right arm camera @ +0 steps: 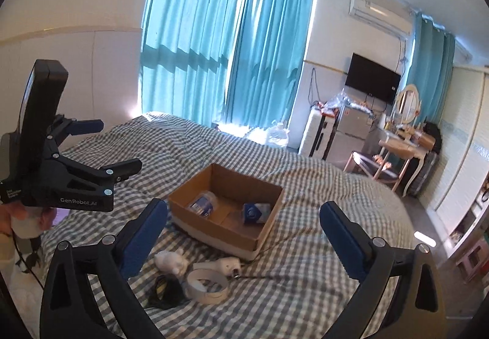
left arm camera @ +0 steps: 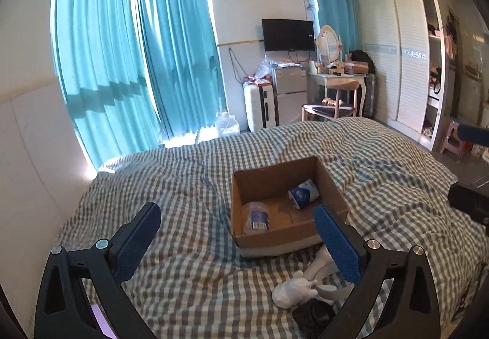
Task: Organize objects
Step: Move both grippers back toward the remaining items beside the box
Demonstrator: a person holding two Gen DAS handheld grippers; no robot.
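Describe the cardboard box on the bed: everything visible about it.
The cardboard box is a shallow, open-topped brown carton with a pale band around its lower outer walls. It sits flat on the checked bedspread, upright. Inside lie two items: a clear plastic container with a blue label on its side against one wall, and a blue-and-white packet near the opposite corner. No gripper touches it. A small white toy and a white strap-like device lie on the bedspread just in front of it.
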